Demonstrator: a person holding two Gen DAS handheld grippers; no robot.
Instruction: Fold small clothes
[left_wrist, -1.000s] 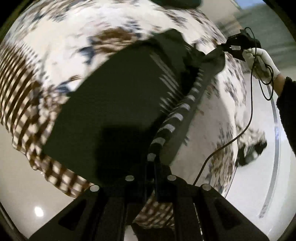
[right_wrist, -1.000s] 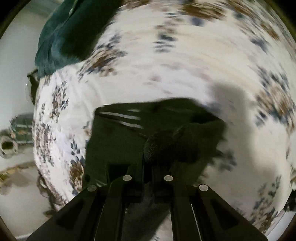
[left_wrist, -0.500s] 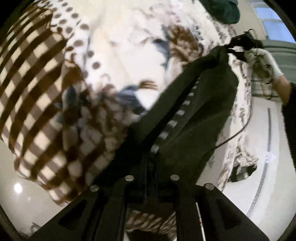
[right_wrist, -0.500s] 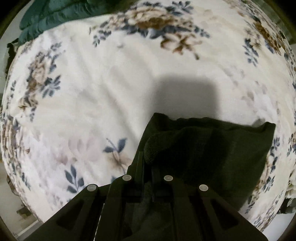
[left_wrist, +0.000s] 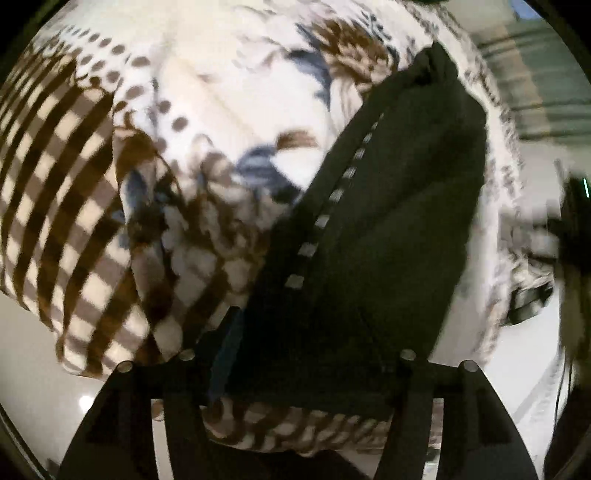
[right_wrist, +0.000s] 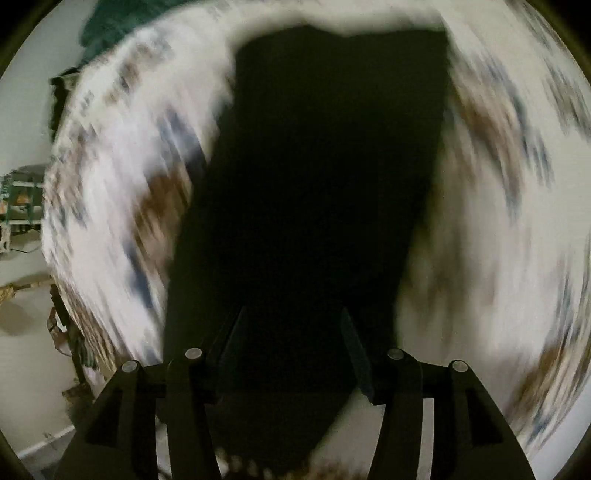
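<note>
Let go of at both ends: dark garment (left_wrist: 388, 229) no longer pinched as half a second ago, now laid down on the blanket (left_wrist: 229, 96), starting between the fingers of the left claw (left_wrist: 299, 332) and running ahead and to the right of it. Left claw released and splayed wide, holding nothing. Same on the other side: right claw (right_wrist: 291, 314) spread open and empty, with the garment (right_wrist: 325, 166) stretching straight ahead from between its fingers as one long dark panel, narrower at the near end. Heavy smear across the right view, so probably mid-swing away from the cloth. Judged from this, one fold set down and released; likely left to do, a smoothing pass or a second fold across the length, though layers impossible to count in such dark cloth. Soft, matte, near-black fabric, thick enough to hold a rounded edge, with a line of small pale dashes along one seam ahead of the left claw. Underneath, plush white bedding printed with brown and blue flowers (right_wrist: 498, 221), rumpled; to the left of the left claw, a brown-and-white checked part (left_wrist: 62, 206) edged with dots. Far ahead and left of the right claw, a heap of green cloth (right_wrist: 110, 29). Below the blanket's edge, pale glossy floor (left_wrist: 33, 369).
</note>
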